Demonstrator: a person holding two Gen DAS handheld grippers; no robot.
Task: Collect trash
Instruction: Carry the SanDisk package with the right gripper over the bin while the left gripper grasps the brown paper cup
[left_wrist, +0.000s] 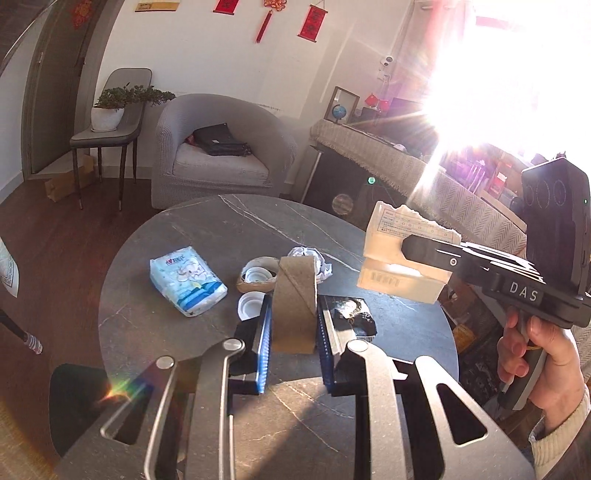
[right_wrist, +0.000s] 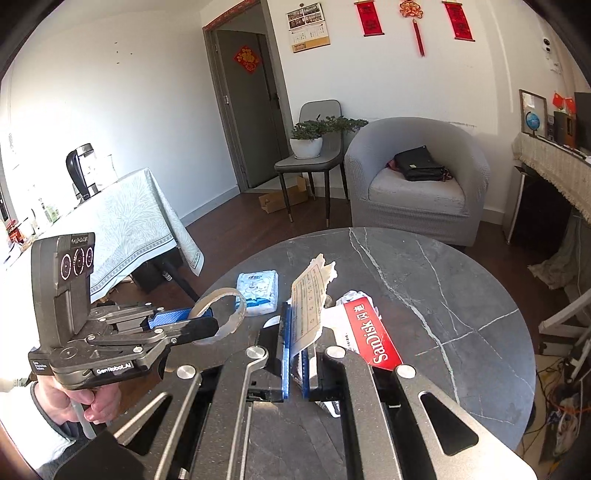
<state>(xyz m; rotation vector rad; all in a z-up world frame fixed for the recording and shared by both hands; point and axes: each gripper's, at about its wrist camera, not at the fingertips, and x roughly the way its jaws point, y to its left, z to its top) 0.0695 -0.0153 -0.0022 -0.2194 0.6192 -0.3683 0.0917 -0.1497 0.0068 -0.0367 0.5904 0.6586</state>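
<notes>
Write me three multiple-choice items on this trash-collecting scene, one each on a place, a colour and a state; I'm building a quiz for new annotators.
1. Where does the tissue pack lie?
A. on the round table
B. on the armchair
C. on the floor

2. What colour are the pads on the left gripper?
A. red
B. blue
C. green

3. What is the right gripper doing?
A. hanging open and empty
B. pressing flat on the table
C. clamping a torn SanDisk package

Answers: 1 A, it rests on the dark marble table. 2 B, blue pads flank the cardboard tape core. 3 C, its jaws pinch the package's torn flap.
</notes>
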